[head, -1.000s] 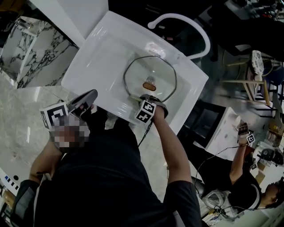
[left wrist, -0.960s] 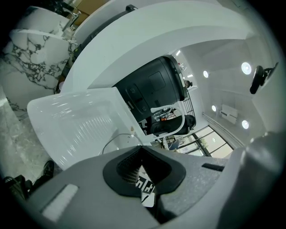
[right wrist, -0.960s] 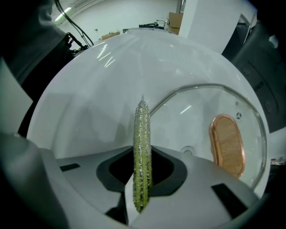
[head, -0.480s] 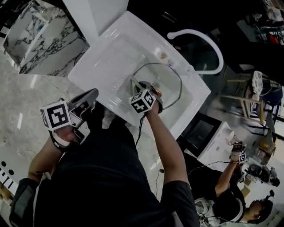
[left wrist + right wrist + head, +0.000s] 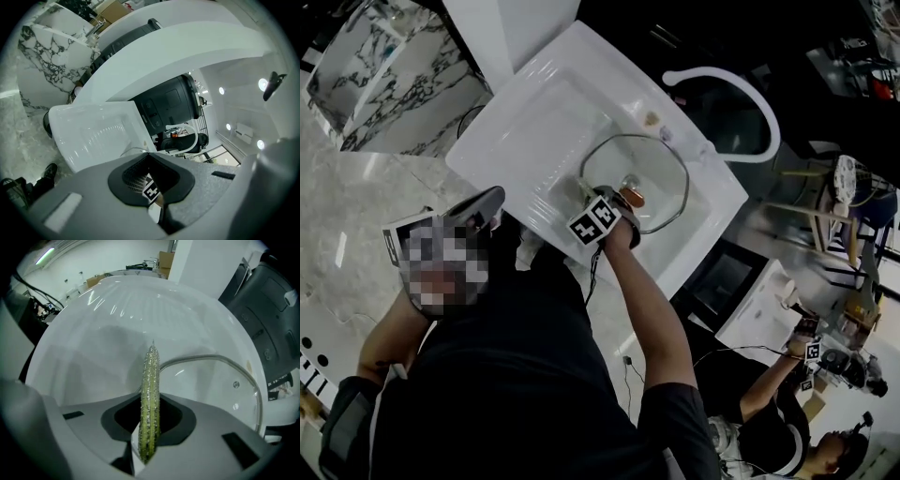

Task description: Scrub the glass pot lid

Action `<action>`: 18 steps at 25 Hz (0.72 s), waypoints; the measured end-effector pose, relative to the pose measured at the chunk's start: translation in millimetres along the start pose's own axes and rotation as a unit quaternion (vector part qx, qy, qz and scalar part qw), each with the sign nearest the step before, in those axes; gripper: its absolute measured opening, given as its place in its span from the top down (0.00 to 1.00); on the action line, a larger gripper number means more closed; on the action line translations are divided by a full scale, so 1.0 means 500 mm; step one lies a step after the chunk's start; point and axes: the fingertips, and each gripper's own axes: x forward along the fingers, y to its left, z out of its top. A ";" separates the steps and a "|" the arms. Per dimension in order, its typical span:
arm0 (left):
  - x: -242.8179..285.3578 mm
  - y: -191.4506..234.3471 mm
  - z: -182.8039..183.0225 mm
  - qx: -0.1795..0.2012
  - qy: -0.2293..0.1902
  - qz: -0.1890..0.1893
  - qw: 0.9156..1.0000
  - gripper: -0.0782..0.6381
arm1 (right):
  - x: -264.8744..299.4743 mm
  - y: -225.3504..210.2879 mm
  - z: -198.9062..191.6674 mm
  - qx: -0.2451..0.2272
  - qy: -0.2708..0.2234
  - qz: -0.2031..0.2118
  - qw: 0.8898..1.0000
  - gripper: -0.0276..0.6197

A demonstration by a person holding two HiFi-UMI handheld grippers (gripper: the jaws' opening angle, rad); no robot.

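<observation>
The glass pot lid (image 5: 649,178) lies in the white sink (image 5: 534,131), its metal rim and brown-tipped knob (image 5: 630,194) showing in the head view. My right gripper (image 5: 588,190) reaches over the lid's near-left rim. It is shut on a thin green scrub pad (image 5: 151,390), which stands edge-on between the jaws, its tip by the lid's rim (image 5: 220,361). My left gripper (image 5: 478,212) hangs outside the sink over the counter edge, jaws together with nothing in them. In the left gripper view (image 5: 150,157) the sink (image 5: 93,136) lies ahead.
A white curved faucet (image 5: 748,86) arches over the sink's far side. Marble counter (image 5: 347,234) runs to the left, with a marble block (image 5: 384,66) behind it. A dark appliance (image 5: 171,103) stands beyond the sink. Another person (image 5: 778,403) works at lower right.
My right gripper with the pad has shifted from the lid's near edge to its left rim. The left gripper has stayed in place by the sink's edge.
</observation>
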 end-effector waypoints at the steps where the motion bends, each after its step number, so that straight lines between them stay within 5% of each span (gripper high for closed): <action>1: 0.008 -0.008 -0.002 0.005 0.005 -0.002 1.000 0.89 | 0.003 0.011 -0.016 -0.003 0.005 0.006 1.000 0.86; 11: 0.108 -0.085 -0.062 0.033 0.071 -0.039 0.996 0.89 | -0.011 0.042 -0.203 0.050 0.050 0.079 0.994 0.86; 18: 0.164 -0.181 -0.101 0.066 0.106 -0.080 0.989 0.89 | -0.062 0.006 -0.337 0.110 0.088 0.065 0.988 0.86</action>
